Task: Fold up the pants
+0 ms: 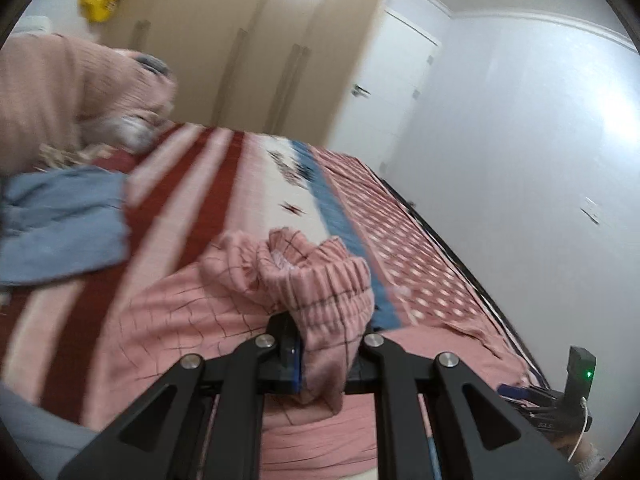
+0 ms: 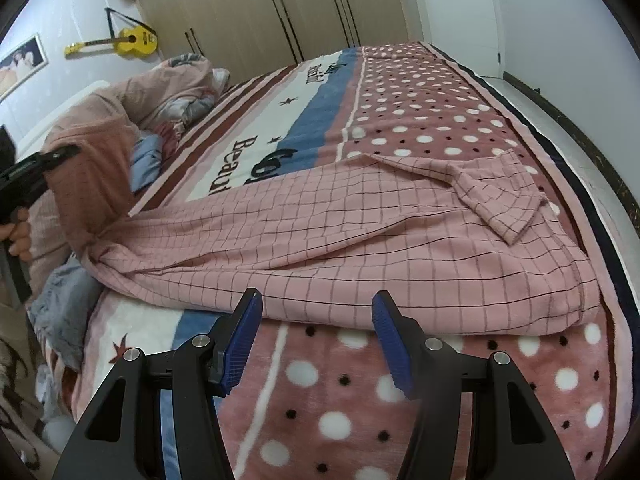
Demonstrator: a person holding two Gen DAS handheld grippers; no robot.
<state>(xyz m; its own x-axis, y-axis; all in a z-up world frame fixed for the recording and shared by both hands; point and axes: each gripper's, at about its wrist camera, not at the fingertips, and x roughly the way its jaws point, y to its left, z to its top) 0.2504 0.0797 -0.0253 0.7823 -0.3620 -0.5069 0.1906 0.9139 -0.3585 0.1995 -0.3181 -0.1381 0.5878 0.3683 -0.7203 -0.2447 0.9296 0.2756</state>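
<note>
Pink checked pants (image 2: 360, 236) lie stretched across the bed, legs folded one over the other, hems (image 2: 516, 204) toward the right. My left gripper (image 1: 324, 344) is shut on the elastic waistband (image 1: 320, 280), which bunches up between its jaws. In the right wrist view the waist end (image 2: 104, 256) is gathered at the left beside the person's pink sleeve. My right gripper (image 2: 316, 320) is open and empty, its blue pads (image 2: 244, 336) just in front of the pants' near edge, above the blanket.
The bed carries a pink dotted and striped blanket (image 2: 420, 120). A blue garment (image 1: 68, 224) and a heap of pink bedding (image 2: 176, 84) lie near the headboard side. Wardrobe doors (image 2: 280, 12) and a yellow guitar (image 2: 128, 42) stand behind. The bed's dark edge (image 2: 580, 152) runs along the right.
</note>
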